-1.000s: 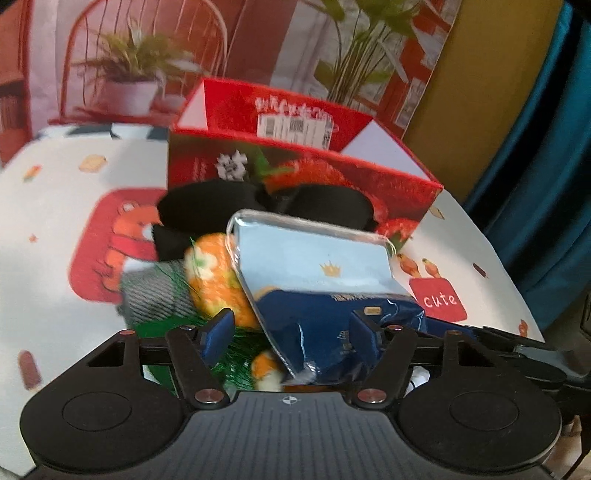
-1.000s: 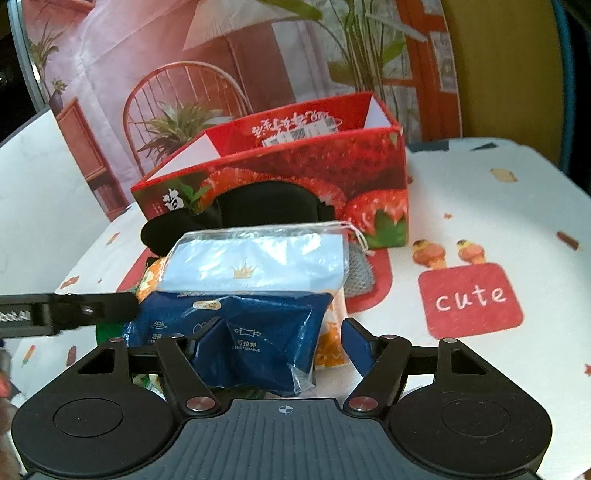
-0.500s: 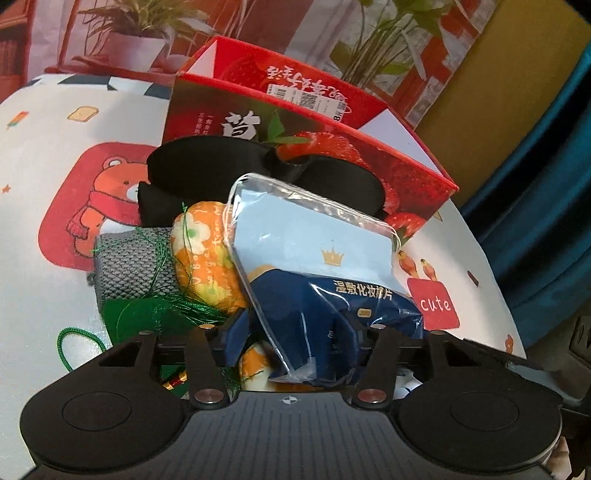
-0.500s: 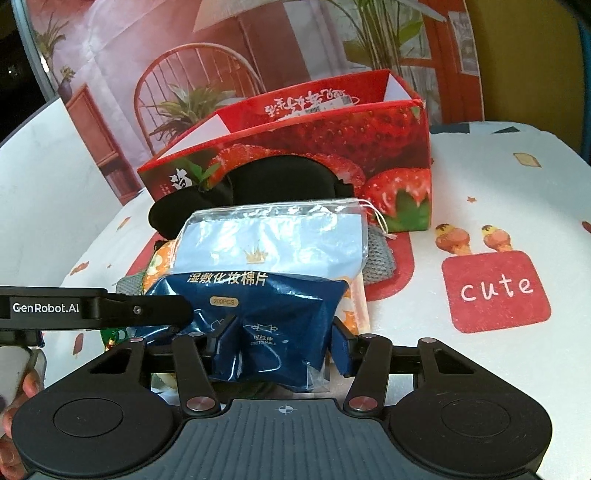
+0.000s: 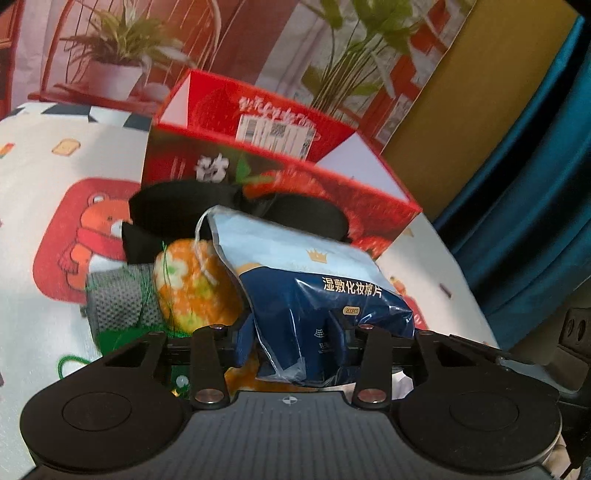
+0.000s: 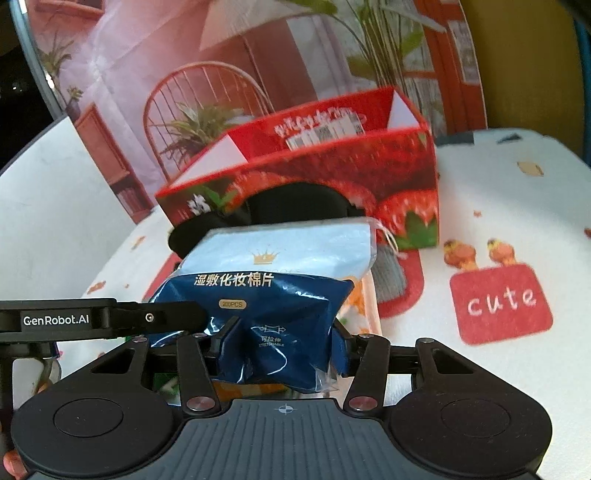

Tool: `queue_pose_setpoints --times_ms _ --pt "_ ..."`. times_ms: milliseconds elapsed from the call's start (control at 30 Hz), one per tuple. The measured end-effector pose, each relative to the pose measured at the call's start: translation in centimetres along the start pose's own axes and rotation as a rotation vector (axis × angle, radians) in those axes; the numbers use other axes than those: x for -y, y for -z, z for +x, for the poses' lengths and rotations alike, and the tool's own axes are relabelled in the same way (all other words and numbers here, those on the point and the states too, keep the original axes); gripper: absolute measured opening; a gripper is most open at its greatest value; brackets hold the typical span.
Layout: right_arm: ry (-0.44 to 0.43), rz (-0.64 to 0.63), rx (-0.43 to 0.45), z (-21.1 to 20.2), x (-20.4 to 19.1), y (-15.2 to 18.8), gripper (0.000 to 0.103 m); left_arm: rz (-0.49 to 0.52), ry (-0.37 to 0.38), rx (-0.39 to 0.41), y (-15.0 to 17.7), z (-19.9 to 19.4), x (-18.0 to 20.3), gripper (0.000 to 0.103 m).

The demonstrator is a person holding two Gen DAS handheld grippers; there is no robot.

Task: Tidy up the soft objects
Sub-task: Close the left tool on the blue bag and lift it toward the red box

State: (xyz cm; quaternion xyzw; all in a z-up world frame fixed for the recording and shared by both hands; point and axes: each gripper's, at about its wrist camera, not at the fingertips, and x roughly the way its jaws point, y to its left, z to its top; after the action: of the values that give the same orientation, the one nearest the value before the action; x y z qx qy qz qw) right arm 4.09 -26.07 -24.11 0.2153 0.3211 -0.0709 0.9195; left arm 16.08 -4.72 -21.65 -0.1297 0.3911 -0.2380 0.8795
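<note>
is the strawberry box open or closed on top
Open. The strawberry box has no lid across it; its white inner walls and the labelled far wall show through the top. Contents cannot be seen.

The blue packet (image 6: pixel 258 310) reads "湿敷化妆棉片", "200PCS", "STRETCHABLE"; the left gripper (image 6: pixel 110 319) reads "GenRobot.AI"; the tablecloth (image 6: pixel 500 301) reads "cute"

Behind your work surface hangs a printed backdrop (image 6: pixel 258 55) showing a red wire chair (image 6: pixel 207 99), a potted plant (image 5: pixel 118 48) on a red shelf and tall green leaves (image 5: pixel 351 33) against pinkish walls. To the right of it you have a mustard-yellow panel (image 5: pixel 480 85), and further right a deep teal curtain (image 5: pixel 546 166) falls in folds. The table wears a white cloth (image 6: pixel 498 192) printed with a bear in a red scarf (image 5: pixel 88 240), a red "cute" patch (image 6: pixel 502 302) and small scattered motifs. Light falls bright on the cloth.
</note>
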Motion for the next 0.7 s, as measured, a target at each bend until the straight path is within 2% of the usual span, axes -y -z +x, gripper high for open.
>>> queue_pose_setpoints --times_ms 467,700 --pt "-0.006 -0.149 0.162 -4.0 -3.6 -5.7 0.047 0.05 0.055 0.187 -4.5 -4.7 2.4 0.044" --pt "-0.01 -0.205 0.209 -4.5 -4.7 -10.0 0.047 0.073 0.067 0.238 -8.2 -5.1 3.1 0.044"
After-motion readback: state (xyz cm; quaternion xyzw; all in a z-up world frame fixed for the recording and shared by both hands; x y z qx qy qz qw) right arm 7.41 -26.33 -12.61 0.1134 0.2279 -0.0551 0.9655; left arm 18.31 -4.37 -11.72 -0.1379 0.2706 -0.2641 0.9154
